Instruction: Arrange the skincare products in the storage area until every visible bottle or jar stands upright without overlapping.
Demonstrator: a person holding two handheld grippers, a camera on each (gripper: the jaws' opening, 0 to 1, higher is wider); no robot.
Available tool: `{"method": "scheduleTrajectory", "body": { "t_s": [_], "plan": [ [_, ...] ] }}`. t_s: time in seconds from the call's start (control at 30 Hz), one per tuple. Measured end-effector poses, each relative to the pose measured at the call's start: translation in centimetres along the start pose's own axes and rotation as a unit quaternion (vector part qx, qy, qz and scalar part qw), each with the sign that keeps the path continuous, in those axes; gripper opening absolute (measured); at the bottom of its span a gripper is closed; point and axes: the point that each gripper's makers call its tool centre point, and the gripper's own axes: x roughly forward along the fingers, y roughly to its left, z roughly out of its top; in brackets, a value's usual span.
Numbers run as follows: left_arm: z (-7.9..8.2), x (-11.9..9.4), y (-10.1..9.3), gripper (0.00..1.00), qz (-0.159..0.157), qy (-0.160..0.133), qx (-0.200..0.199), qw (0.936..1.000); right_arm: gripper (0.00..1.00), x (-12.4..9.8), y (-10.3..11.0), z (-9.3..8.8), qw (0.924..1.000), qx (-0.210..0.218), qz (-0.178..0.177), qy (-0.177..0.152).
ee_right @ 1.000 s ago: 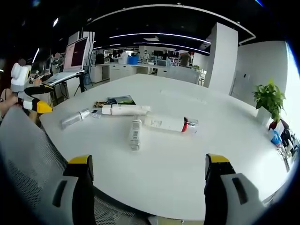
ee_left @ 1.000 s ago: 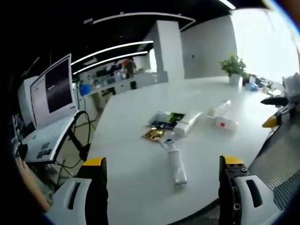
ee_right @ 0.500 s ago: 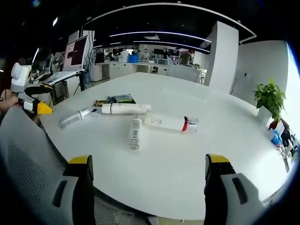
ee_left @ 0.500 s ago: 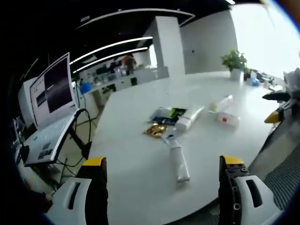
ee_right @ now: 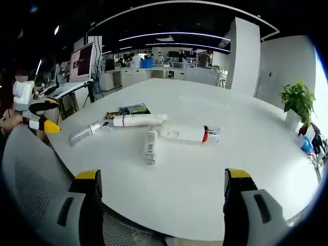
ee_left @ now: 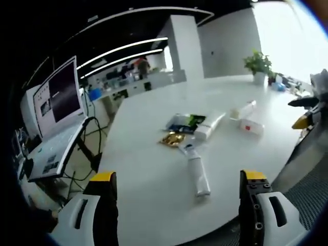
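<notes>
Skincare products lie flat in a loose cluster near the middle of the big white table (ee_right: 215, 169), none of them upright yet, so by my reading the task has hardly begun. Largest of them is the long white bottle with a red band (ee_right: 187, 134), on its side toward the right of the group in the right gripper view. Just beside it is a white tube (ee_right: 138, 120), also lying down, its end near some flat sachets (ee_right: 125, 110) (green and gold packets, too small to read). A shorter bottle (ee_right: 150, 146) lies in front, its far end close to both long pieces; whether it touches them I cannot tell. A slim silvery tube (ee_right: 85, 132) rests apart, toward the table's left edge.

Both tools hang well back from the cluster. The left gripper (ee_left: 177, 205) has its jaws wide apart with nothing between them, and the right gripper (ee_right: 160, 205) is likewise spread and empty.

Risks ahead, as I judge them: the round bottles would probably roll if nudged sideways during a pinch, and the soft tubes seem unlikely to balance on their caps. Reaching for the short bottle could knock its neighbours, because they lie so close. A mesh chair back (ee_right: 31, 179) sits near the table edge and could snag a low approach.
</notes>
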Motion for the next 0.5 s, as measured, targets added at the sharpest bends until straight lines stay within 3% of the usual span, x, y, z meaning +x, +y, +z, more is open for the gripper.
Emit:
{"method": "scheduleTrajectory", "body": {
  "t_s": [0.17,0.33,0.5],
  "plan": [
    [-0.1,0.0,-0.2,0.97,-0.002,0.003,0.007,1.0,0.99,0.1,0.1,1.7,0.9998,-0.006,0.02,-0.008],
    [0.1,-0.1,-0.2,0.97,-0.005,-0.004,0.006,1.0,0.95,0.6,-0.4,2.8,0.9989,-0.024,0.039,0.012],
    [0.2,-0.1,-0.2,0.97,-0.001,-0.008,0.025,0.9996,0.94,1.4,-1.4,4.6,0.9938,-0.088,0.057,0.038]
  ]
}}
